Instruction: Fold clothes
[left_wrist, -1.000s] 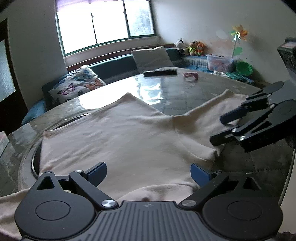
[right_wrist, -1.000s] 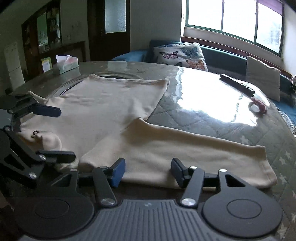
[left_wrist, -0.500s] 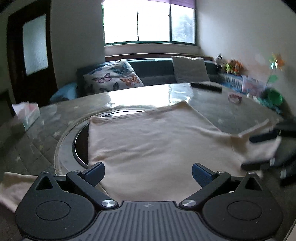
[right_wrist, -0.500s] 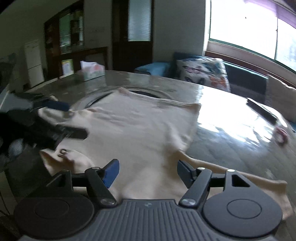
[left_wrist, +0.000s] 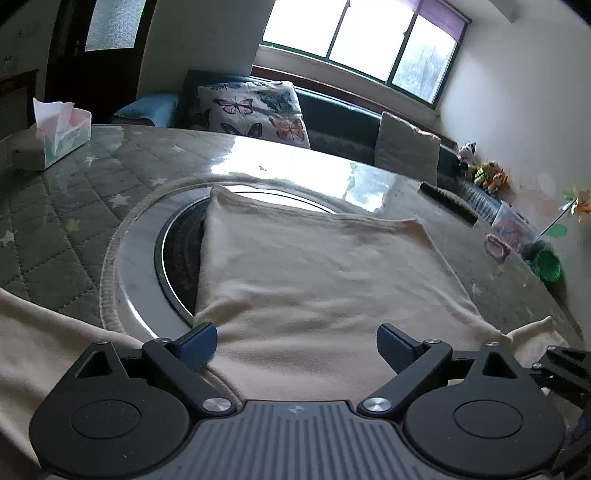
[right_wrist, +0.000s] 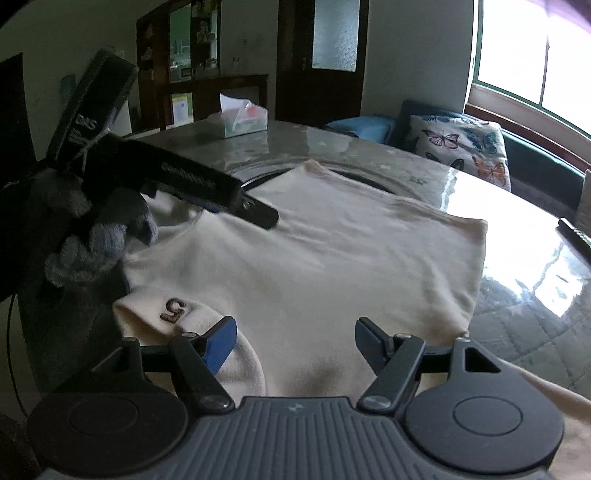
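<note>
A cream long-sleeved top lies flat on the round table, its hem at the far side; it also shows in the right wrist view. My left gripper is open and empty, low over the near edge of the top by the left sleeve. My right gripper is open and empty over the collar end, beside the neck label. In the right wrist view the left gripper hangs over the top's left shoulder. The right gripper's tip shows at the right edge of the left wrist view.
The table has a quilted cover under glass and a round inset ring. A tissue box stands far left. A remote, a pink object and a green bowl lie far right. A cushioned bench lines the window wall.
Both grippers have swung round to the left and now face across the body of the top. The right sleeve has dropped out of the right wrist view. Both stay open.
</note>
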